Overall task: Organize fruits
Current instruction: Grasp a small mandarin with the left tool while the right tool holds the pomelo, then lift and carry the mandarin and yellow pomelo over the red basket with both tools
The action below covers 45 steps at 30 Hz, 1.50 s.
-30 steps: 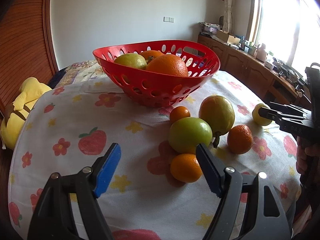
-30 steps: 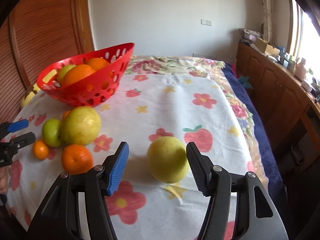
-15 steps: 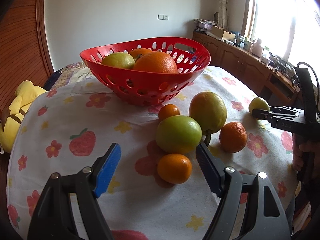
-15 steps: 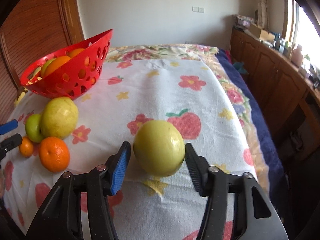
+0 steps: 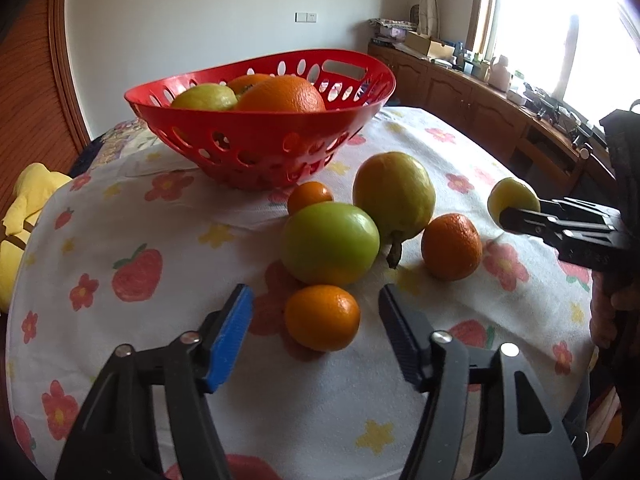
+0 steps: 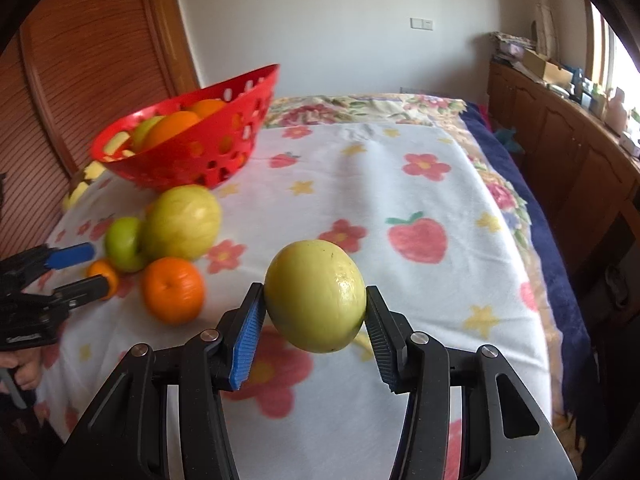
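My right gripper (image 6: 314,314) is shut on a yellow-green guava (image 6: 315,295) and holds it above the flowered tablecloth; the guava also shows in the left wrist view (image 5: 513,199). My left gripper (image 5: 316,316) is open with a small orange (image 5: 322,322) lying between its fingers on the cloth. Behind it lie a green apple (image 5: 329,243), a large yellow-green guava (image 5: 394,193), a tangerine (image 5: 310,196) and an orange (image 5: 451,246). A red perforated basket (image 5: 260,142) with oranges and a yellow-green fruit stands further back.
A yellow soft toy (image 5: 20,216) lies at the table's left edge. Wooden cabinets (image 6: 568,140) with clutter line the right wall under a window. A wooden slatted panel (image 6: 88,60) stands behind the basket.
My right gripper closed on the guava and lifted it off the cloth. My left gripper moved forward so the small orange now lies between its open fingers.
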Each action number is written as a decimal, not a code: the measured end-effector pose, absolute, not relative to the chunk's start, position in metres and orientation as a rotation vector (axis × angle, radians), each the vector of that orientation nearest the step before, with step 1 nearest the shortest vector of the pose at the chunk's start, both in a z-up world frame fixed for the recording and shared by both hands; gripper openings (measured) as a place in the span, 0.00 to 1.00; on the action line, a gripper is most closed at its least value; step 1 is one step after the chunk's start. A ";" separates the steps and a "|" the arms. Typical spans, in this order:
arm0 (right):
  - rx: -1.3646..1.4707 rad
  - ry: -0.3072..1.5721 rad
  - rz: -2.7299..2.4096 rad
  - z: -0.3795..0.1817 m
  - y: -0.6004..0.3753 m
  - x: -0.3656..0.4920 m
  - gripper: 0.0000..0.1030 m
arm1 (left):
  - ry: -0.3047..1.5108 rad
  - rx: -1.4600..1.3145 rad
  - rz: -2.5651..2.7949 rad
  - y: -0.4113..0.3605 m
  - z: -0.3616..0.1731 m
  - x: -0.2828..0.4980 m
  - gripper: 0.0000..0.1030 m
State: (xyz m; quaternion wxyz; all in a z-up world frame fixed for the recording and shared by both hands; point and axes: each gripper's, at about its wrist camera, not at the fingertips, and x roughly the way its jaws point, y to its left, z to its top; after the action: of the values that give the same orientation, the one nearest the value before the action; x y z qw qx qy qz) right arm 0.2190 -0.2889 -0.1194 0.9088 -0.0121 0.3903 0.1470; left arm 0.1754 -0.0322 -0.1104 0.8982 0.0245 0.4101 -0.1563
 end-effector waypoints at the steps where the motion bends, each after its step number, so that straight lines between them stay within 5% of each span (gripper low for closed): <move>1: -0.027 0.805 0.307 -0.120 -0.286 0.217 0.49 | 0.857 0.047 -0.327 -0.032 -0.112 0.176 0.57; 13: -0.029 0.817 0.335 -0.130 -0.276 0.200 0.49 | 0.883 0.052 -0.330 -0.034 -0.118 0.174 0.53; 19: -0.027 0.809 0.338 -0.133 -0.275 0.200 0.49 | 0.887 0.052 -0.338 -0.034 -0.118 0.174 0.39; 45: -0.011 0.803 0.339 -0.132 -0.279 0.199 0.49 | 0.809 0.039 -0.341 -0.022 -0.086 0.157 0.39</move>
State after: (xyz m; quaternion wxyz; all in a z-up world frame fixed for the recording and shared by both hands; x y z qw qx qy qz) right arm 0.1990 -0.2792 -0.1322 0.9065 -0.0052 0.3888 0.1642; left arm 0.1566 -0.0221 -0.0858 0.9050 0.0191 0.3914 -0.1653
